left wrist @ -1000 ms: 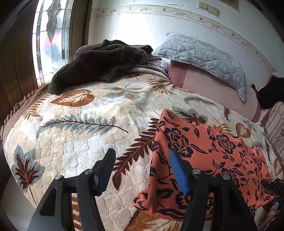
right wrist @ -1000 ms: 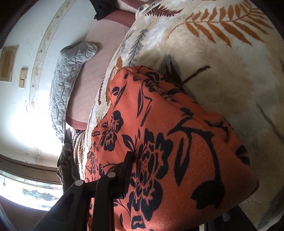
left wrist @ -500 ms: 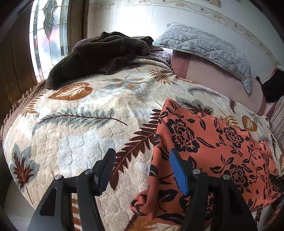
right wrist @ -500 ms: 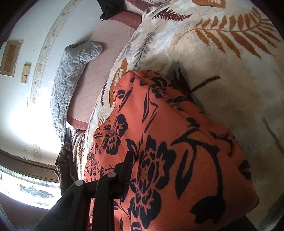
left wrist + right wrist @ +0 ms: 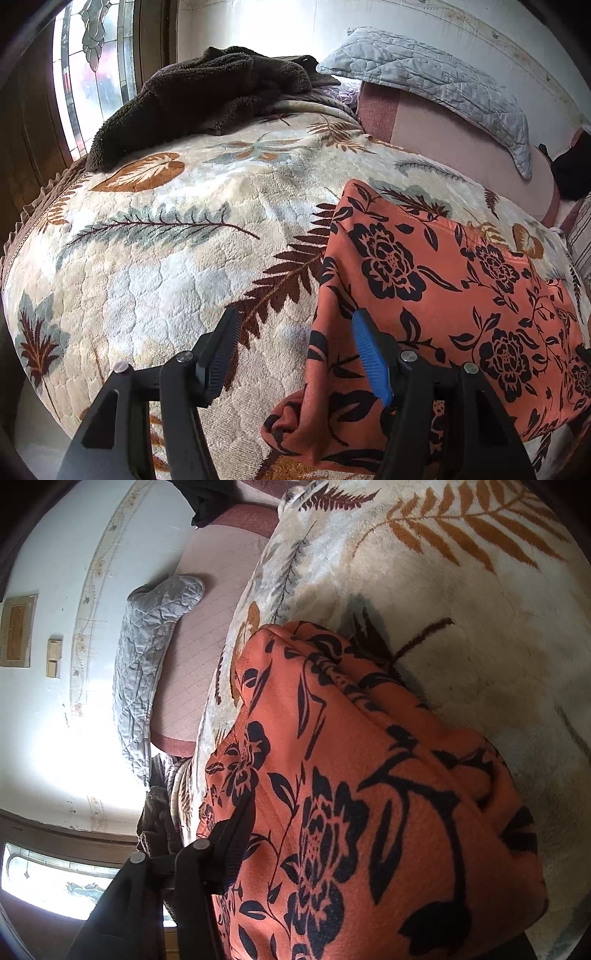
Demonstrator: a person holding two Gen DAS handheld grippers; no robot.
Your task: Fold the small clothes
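An orange garment with a black flower print (image 5: 436, 295) lies on the leaf-patterned blanket (image 5: 166, 258) on the bed. My left gripper (image 5: 295, 350) is open, just above the garment's near left edge, with its blue-padded right finger (image 5: 369, 362) over the cloth and its left finger (image 5: 221, 354) over the blanket. In the right wrist view the garment (image 5: 351, 794) fills the frame and drapes over my right gripper. Only its left finger (image 5: 232, 845) shows; the other is hidden under the cloth.
A dark brown fleece (image 5: 207, 96) lies at the bed's far left by a stained-glass window (image 5: 96, 66). A grey quilted pillow (image 5: 443, 85) rests on a pink headboard (image 5: 461, 147). A black item (image 5: 569, 170) sits at far right.
My left gripper has moved slightly forward and lower toward the garment's left edge. The right view has shifted a little, with the garment still draped over that gripper.
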